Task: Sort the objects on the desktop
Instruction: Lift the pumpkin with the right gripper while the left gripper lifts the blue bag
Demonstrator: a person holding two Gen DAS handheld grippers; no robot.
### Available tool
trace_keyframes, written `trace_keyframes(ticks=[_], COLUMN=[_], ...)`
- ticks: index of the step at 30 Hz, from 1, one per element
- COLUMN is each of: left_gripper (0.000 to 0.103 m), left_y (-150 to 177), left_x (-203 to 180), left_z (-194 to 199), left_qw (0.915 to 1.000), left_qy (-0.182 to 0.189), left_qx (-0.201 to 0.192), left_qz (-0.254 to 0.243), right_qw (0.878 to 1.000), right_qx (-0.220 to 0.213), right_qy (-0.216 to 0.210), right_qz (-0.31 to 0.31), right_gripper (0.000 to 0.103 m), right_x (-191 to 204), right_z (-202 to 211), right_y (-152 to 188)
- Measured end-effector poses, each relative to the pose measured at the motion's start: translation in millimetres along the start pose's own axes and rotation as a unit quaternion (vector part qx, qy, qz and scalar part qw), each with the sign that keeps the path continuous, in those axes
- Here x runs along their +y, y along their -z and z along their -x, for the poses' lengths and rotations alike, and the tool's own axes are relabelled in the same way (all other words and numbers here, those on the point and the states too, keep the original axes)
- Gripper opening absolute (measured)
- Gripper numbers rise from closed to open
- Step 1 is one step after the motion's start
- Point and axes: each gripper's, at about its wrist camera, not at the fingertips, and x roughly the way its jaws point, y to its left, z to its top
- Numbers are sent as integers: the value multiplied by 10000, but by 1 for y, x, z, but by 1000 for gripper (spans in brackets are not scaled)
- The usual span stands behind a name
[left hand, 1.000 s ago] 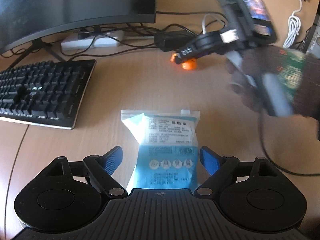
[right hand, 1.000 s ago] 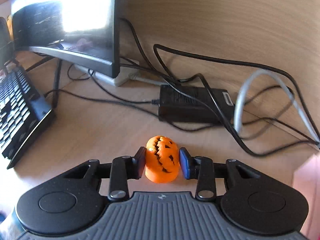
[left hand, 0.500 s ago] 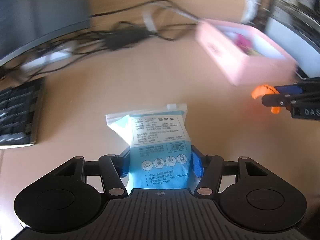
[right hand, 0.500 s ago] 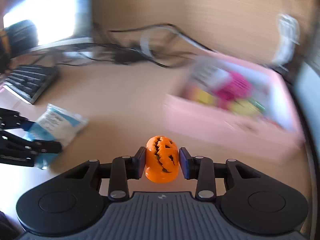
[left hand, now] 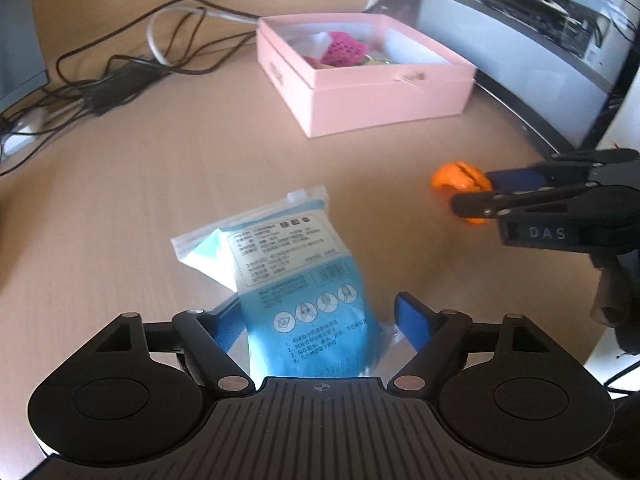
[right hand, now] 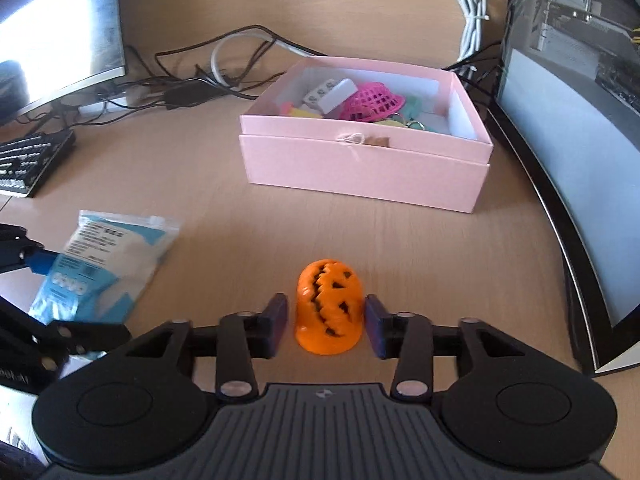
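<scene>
A blue and white mask packet lies on the wooden desk between the fingers of my left gripper, which is open with gaps on both sides. It also shows in the right wrist view. An orange pumpkin toy stands on the desk between the fingers of my right gripper, which is open with small gaps beside the toy. The toy and right gripper also show in the left wrist view. An open pink box with several small items stands farther back.
A dark computer case with a glass side stands at the right. A monitor, a keyboard, a power brick and tangled cables sit at the back left. A white coiled cable lies behind the box.
Both grippers carried their objects toward the pink box, set them on the desk and opened. The packet and the pumpkin toy now lie loose between the fingers.
</scene>
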Motion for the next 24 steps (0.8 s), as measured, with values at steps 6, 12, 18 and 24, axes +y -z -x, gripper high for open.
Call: trace_keyframes(ticks=[6, 12, 18, 24], left_gripper=[89, 93, 93, 94], left_y=[6, 10, 8, -1], left_x=[3, 19, 24, 5], left_z=[3, 7, 16, 24], left_qw=[9993, 9951, 9956, 9979], left_qy=[-342, -871, -758, -507], left_qx=[55, 108, -3, -243], left_qz=[137, 455, 558, 318], right_qw=[9998, 9992, 9992, 9988], right_qx=[-73, -137, -251, -385], right_qy=[-150, -323, -265, -91], right_qz=[61, 170, 183, 286], right_gripper=[59, 63, 70, 73], right_x=[7, 15, 13, 7], right_z=[1, 4, 10, 24], right_y=[6, 9, 10, 14])
